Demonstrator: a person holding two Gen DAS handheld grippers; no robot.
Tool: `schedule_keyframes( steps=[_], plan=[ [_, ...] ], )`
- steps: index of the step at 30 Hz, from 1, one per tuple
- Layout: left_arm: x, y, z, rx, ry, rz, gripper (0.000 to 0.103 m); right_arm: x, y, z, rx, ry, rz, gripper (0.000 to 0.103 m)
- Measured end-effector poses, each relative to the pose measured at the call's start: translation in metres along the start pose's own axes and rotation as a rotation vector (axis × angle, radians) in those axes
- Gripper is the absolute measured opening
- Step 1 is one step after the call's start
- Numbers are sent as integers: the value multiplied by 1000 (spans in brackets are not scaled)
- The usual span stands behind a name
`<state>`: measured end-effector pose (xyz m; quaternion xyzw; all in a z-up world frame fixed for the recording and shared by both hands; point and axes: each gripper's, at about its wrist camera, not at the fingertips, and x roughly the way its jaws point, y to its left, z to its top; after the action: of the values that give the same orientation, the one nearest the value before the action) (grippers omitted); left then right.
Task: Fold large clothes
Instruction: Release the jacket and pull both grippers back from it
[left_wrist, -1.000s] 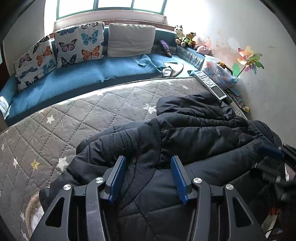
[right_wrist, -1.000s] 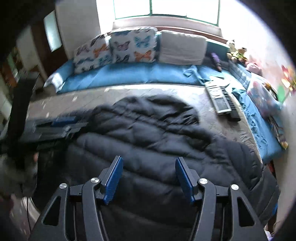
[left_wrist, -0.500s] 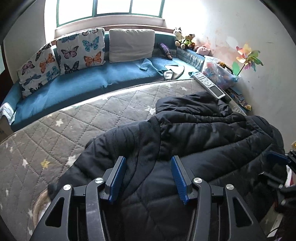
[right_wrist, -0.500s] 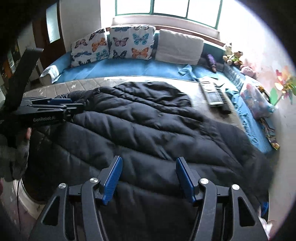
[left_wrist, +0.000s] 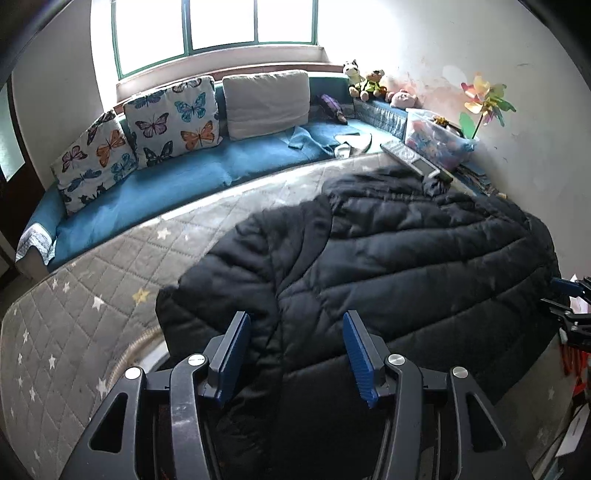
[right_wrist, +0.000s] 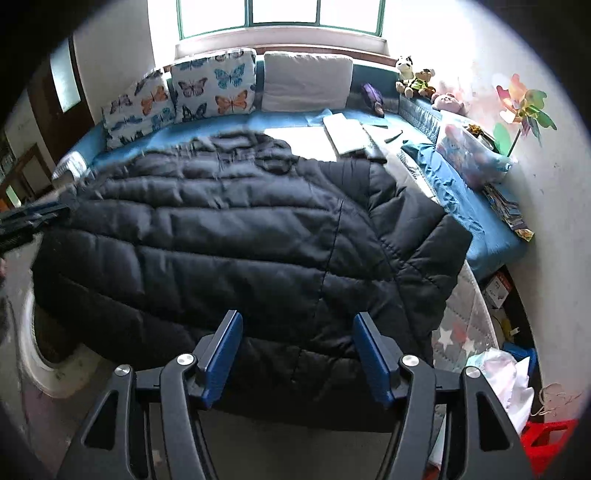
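- Both grippers are held over the near edge of the big black puffy jacket.
- Left gripper: its two blue fingers stand wide apart, with nothing between them. The black jacket lies under them.
- Right gripper: its blue fingers stand wide apart too, holding nothing. They sit above the jacket's bottom edge.
- From the left camera, the tip of the right gripper peeks in at the far right side, just beside the jacket's edge.
- From the right camera, the left gripper shows as a dark blur at the far left side, near the jacket. I cannot tell if it touches.
- The jacket is spread out flat across the grey quilted mattress with little stars on it. Part of it hangs over the near edge.
- Behind the mattress is a long blue bench seat under the window.
- Two butterfly pillows and one plain pale pillow lean against the back of the seat.
- Small stuffed toys sit in the corner by the wall.
- A bright pinwheel stands by a clear box full of things.
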<state>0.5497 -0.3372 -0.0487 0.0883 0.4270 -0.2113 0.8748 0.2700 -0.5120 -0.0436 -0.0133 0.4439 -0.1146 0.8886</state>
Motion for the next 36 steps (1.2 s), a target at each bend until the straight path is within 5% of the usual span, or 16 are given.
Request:
schedule_keyframes(
  steps=[10, 17, 30, 36],
  plan=[
    [-17, 9, -18, -31, 6, -16, 66, -24, 1, -8, 18, -90, -9, 71],
    [-64, 11, -43, -42, -54, -12, 66, -51, 8, -15, 55, -135, 13, 87],
    [-154, 1, -101, -26, -174, 84, 99, -83, 51, -51, 27, -207, -29, 95],
    [-183, -10, -122, -4, -203, 78, 102, -94, 67, -68, 24, -228, -58, 97]
  ],
)
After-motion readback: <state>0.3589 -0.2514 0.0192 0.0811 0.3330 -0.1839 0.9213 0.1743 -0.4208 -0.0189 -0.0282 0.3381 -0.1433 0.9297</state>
